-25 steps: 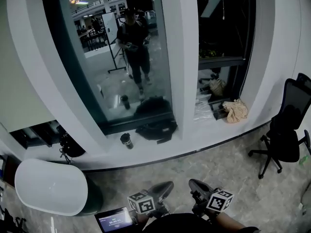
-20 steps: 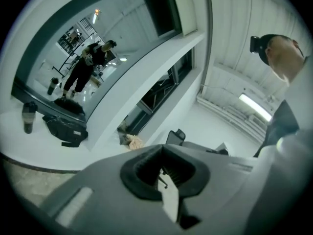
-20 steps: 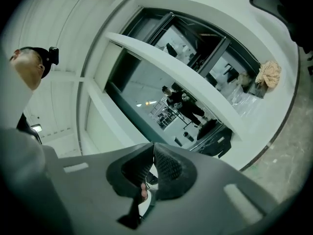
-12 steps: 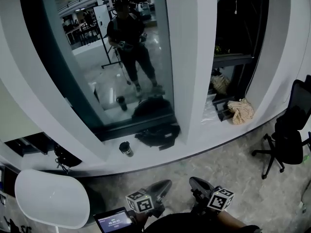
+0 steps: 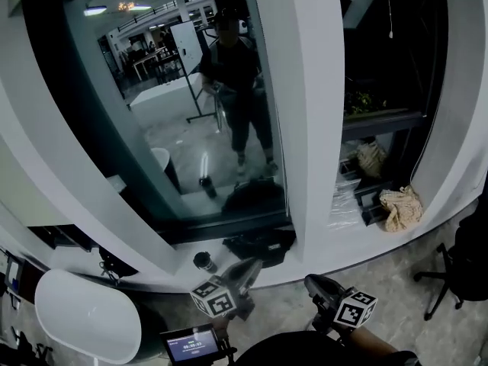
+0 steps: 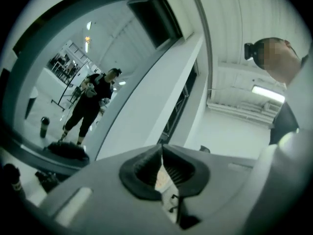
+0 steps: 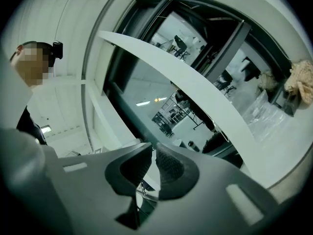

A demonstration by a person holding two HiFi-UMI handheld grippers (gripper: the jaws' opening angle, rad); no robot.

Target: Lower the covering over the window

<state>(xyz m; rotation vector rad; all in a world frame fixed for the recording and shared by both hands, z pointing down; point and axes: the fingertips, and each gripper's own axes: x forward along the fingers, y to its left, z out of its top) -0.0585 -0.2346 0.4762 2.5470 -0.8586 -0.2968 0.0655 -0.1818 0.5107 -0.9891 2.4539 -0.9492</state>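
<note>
Window (image 5: 191, 120): tall dark pane straight ahead beyond a white sill (image 5: 320, 258), glass reflecting the person, with a white pillar (image 5: 305, 90) to its right and a 2nd pane where a thin cord (image 5: 390, 14) hangs. On the sill before the glass: 1 cup (image 5: 203, 261), 1 black bag (image 5: 263, 244), 1 cloth bundle (image 5: 401, 208); white round surface (image 5: 84, 315) lower left, office chair (image 5: 465, 261) far right. Left tongs (image 5: 245, 271): closed, tips meeting, empty; right tongs (image 5: 316, 284): narrowly parted, just been opening, nothing between them.
</note>
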